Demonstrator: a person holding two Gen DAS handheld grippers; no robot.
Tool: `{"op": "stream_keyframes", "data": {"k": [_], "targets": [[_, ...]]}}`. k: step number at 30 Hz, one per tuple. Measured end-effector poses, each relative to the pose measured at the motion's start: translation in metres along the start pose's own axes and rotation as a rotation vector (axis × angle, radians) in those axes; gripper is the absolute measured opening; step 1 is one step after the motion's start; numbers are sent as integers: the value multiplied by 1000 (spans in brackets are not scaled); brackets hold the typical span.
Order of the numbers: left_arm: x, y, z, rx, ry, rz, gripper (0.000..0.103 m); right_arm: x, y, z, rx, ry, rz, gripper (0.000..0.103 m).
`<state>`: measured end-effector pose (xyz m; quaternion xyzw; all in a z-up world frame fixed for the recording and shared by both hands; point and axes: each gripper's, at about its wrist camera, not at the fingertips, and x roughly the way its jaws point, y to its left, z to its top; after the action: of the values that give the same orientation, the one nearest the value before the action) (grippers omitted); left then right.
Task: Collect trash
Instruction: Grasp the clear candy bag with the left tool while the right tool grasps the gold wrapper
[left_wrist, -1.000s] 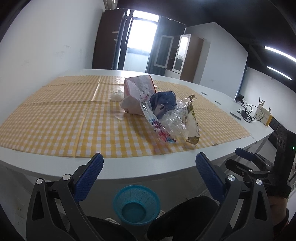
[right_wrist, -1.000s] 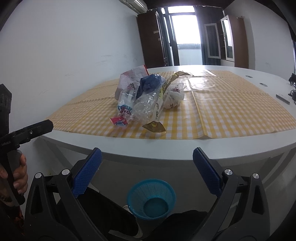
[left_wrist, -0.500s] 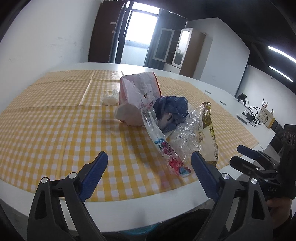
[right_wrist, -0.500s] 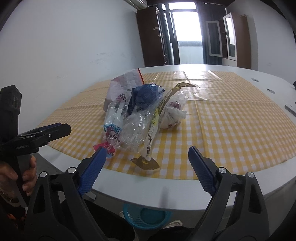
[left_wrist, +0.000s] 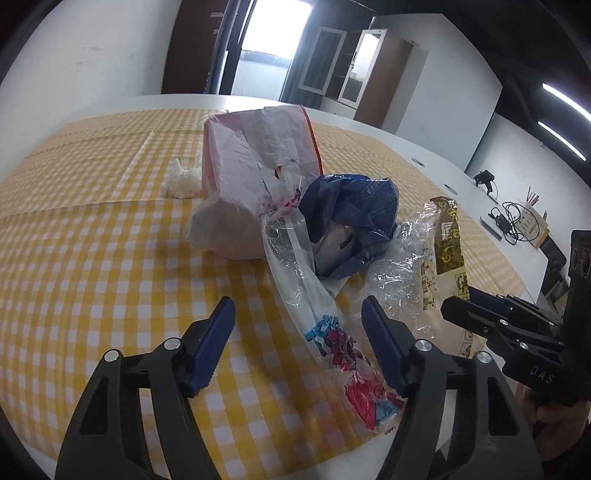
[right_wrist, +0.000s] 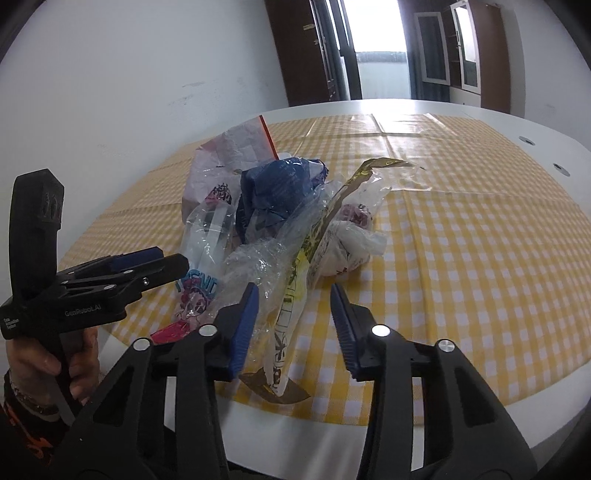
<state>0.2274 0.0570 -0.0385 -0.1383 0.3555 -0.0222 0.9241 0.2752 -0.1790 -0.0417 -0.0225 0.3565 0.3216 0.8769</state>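
Yellow-checked cloth covered the counter (left_wrist: 92, 258). Left gripper (left_wrist: 297, 325), jaws just narrowing, straddled a printed wrapper (left_wrist: 332, 332) unpinched; right gripper (right_wrist: 291, 317), likewise narrowing, bracketed a clear gold-trimmed wrapper (right_wrist: 295, 295). Approach step; next, likely pinch each. "GenRobot.AI" marked the left gripper.

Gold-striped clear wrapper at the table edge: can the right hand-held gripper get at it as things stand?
Probably yes. The right hand-held gripper is open, the gold-striped clear wrapper lies between its fingers, uncovered. Its jaws have just been closing.
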Motion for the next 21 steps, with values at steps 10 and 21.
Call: {"op": "stream_keyframes", "data": {"k": [10, 21], "targets": [[-4, -20, -6, 0, -26, -21, 5, -15, -2, -8, -24, -67, -11, 2], [-87, -45, -27, 66, -137, 60, 5, -68, 18, -40, -92, -164, 36, 1]]}}
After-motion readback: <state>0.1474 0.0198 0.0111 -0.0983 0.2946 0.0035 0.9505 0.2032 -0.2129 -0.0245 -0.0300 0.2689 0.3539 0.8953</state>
